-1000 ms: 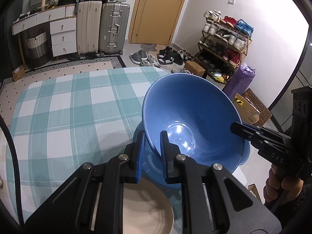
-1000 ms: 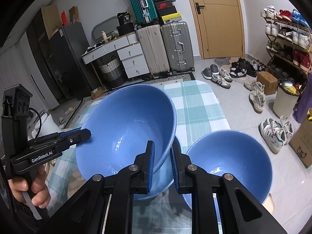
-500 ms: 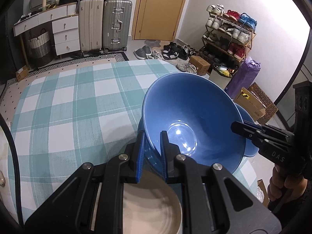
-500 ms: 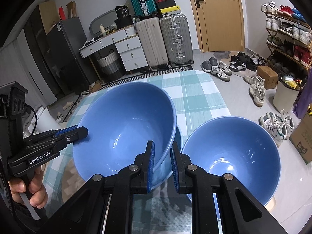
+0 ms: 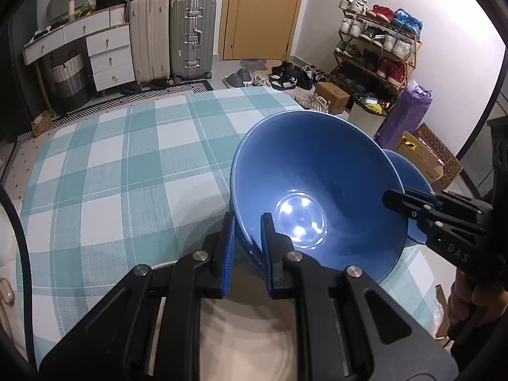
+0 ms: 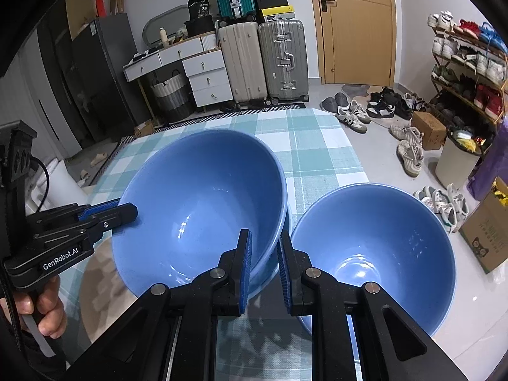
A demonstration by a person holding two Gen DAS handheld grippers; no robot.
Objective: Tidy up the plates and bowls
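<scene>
The desk [image 5: 104,171] is covered with a teal-and-white check cloth. One blue bowl [image 5: 317,197] is held tilted above its right end, pinched at opposite rim points: near rim by the left hand-held gripper [image 5: 247,231], right rim by the right hand-held gripper [image 6: 265,250]. A second blue bowl [image 6: 374,254] is seen just beside it. A beige plate [image 5: 247,343] lies below the left fingers.

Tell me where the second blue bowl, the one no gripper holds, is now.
In the right wrist view the free blue bowl sits at the table's right edge, just right of the held blue bowl and the right gripper.
</scene>
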